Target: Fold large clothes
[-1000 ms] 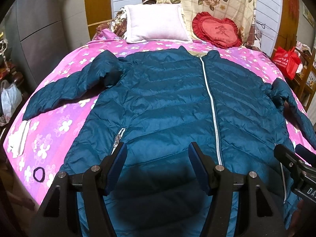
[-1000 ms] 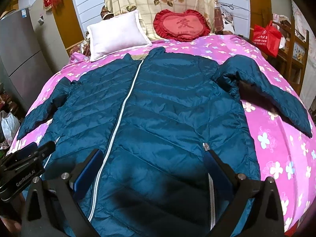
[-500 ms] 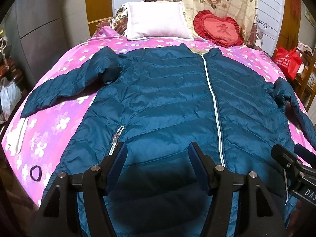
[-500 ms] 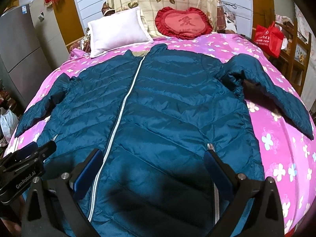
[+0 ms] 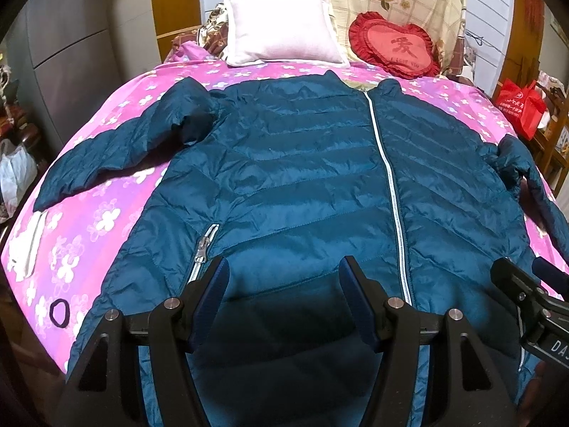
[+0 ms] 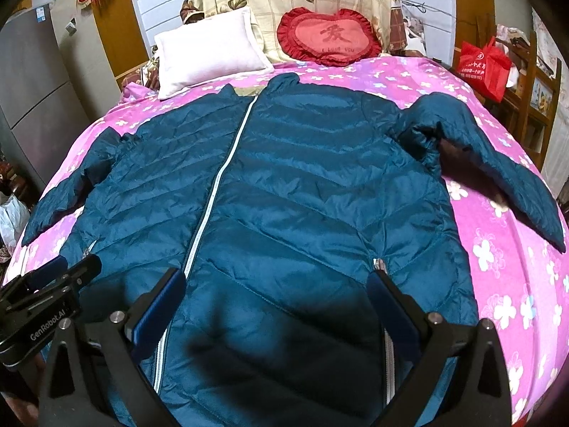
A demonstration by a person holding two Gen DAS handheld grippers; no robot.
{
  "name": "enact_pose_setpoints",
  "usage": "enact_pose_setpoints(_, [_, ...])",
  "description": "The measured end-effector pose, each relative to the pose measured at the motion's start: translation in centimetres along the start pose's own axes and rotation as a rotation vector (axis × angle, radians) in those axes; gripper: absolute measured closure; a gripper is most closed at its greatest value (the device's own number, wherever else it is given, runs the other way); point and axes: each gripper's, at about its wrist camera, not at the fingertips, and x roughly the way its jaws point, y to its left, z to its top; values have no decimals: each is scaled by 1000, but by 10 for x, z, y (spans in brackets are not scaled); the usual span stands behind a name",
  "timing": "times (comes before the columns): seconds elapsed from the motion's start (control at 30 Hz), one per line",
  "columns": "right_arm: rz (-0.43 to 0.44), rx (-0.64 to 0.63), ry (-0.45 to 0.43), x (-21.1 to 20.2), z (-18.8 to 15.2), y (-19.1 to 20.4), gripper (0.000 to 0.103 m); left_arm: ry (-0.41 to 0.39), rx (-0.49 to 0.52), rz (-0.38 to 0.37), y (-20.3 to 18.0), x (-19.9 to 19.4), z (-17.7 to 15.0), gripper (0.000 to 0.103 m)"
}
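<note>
Teal quilted puffer jacket [image 5: 306, 185] lies spread face up on the bed's pink flowered bedspread [image 5: 106, 220], zipped shut along its white front zipper [image 5: 389, 185], collar toward the head of the bed and both sleeves angled outward. Beyond the jacket's collar a pale pink rectangular pillow [image 5: 281, 32] leans beside a red heart-shaped frilled cushion [image 5: 394, 48]. A small black hair tie [image 5: 58, 309] lies on the bedspread off the jacket's hem corner. A red shopping bag [image 6: 485, 66] stands off the bed, past the jacket's other sleeve. The left gripper [image 5: 284, 284] hovers above the jacket's hem with its blue-padded jaws apart and nothing between them. The right gripper [image 6: 275, 290] hovers over the hem too, jaws spread wide and empty.
</note>
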Motion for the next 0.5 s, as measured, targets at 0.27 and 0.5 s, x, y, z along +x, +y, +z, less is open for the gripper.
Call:
enact_pose_setpoints(0.27, [-14, -26, -3, 7, 5, 3, 0, 2, 2, 5, 0, 4, 3, 63])
enact_pose_setpoints(0.5, [-14, -30, 3, 16, 11, 7, 0, -8, -3, 13, 2, 9, 12, 63])
